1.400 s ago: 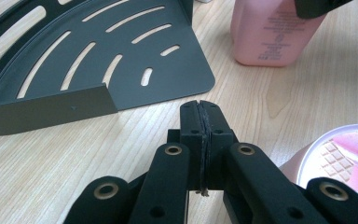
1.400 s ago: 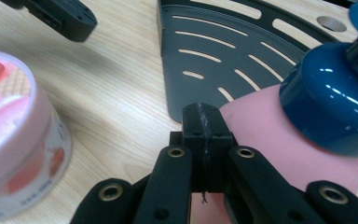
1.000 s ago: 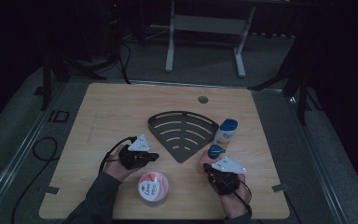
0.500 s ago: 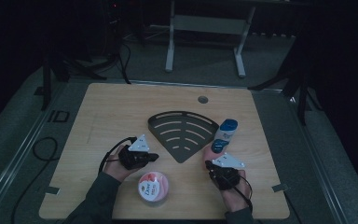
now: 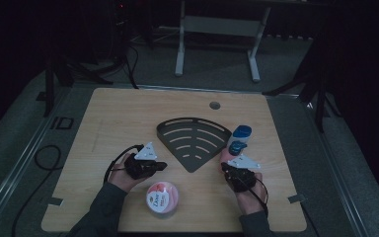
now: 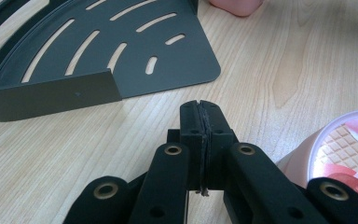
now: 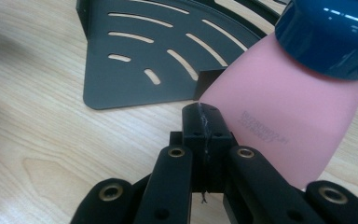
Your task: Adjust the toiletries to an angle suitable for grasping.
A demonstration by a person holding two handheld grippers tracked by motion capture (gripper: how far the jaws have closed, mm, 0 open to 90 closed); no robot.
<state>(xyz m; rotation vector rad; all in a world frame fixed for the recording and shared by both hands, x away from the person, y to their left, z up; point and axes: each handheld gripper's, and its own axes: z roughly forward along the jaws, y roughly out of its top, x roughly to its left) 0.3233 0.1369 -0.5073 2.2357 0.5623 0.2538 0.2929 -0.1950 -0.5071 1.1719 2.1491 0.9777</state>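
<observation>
A dark slotted fan-shaped rack lies flat at the table's middle. My left gripper rests on the wood left of it, jaws shut on nothing, tips pointing at the rack's corner. A pink Dove jar stands just beside it, nearer the person. My right gripper is also shut and holds nothing. Its tips sit close against the side of a pink bottle with a dark blue cap; whether they touch I cannot tell. That bottle stands by the rack's right edge.
A pale bottle with a blue cap stands just behind the pink one. A round cable hole sits near the table's far edge. Black cables trail off the left side. Bare wood lies to the far left of the rack.
My right gripper has crept a little away from the person, closer to the pink bottle. The left gripper and the jar have stayed put.
</observation>
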